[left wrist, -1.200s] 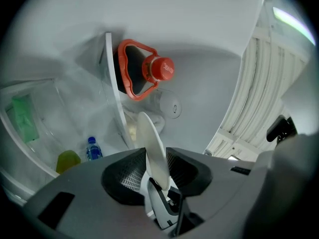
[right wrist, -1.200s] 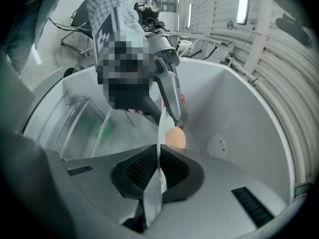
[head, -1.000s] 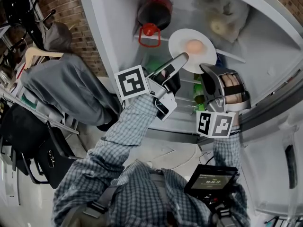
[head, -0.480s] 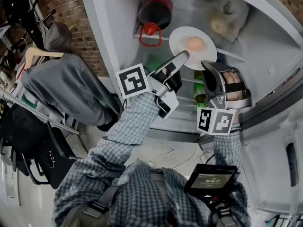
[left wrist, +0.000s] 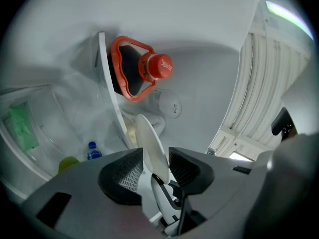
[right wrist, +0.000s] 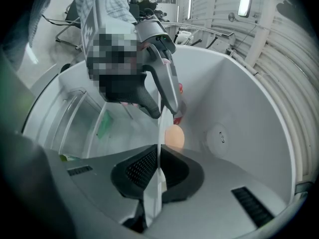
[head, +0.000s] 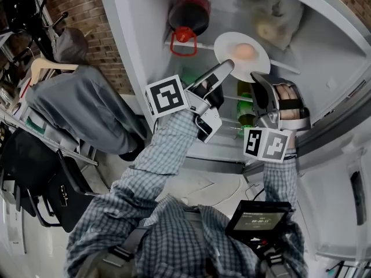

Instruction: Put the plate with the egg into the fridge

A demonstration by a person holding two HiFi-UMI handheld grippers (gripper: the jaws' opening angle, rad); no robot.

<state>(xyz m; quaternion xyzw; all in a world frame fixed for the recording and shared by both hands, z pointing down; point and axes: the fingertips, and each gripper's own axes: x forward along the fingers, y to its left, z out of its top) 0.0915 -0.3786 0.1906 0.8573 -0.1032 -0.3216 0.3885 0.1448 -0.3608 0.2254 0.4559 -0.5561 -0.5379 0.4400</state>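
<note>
nearest us, the left gripper reaches up into the fridge with the near rim of the plate between its jaws. in the left gripper view those jaws are opening: the ribbed pads stand clear on either side of the thin white rim and do not press on it. the right gripper takes the rim from the other side, and in the right gripper view its two pads are clamped flat on the rim, so this gripper carries the plate.

the plate is inside the fridge, just right of a dark jug with a red cap and handle, and above some green bottles. we cannot tell whether it rests on the shelf.

for writing, the screen at our chest shows lines too small to read. each gripper's cube bears black square markers. marks on the jug's red cap are not legible.

the plate is round, its face is turned up towards the head camera, and the egg sits near its middle. both gripper views see the plate edge-on, running away from the jaws.
</note>
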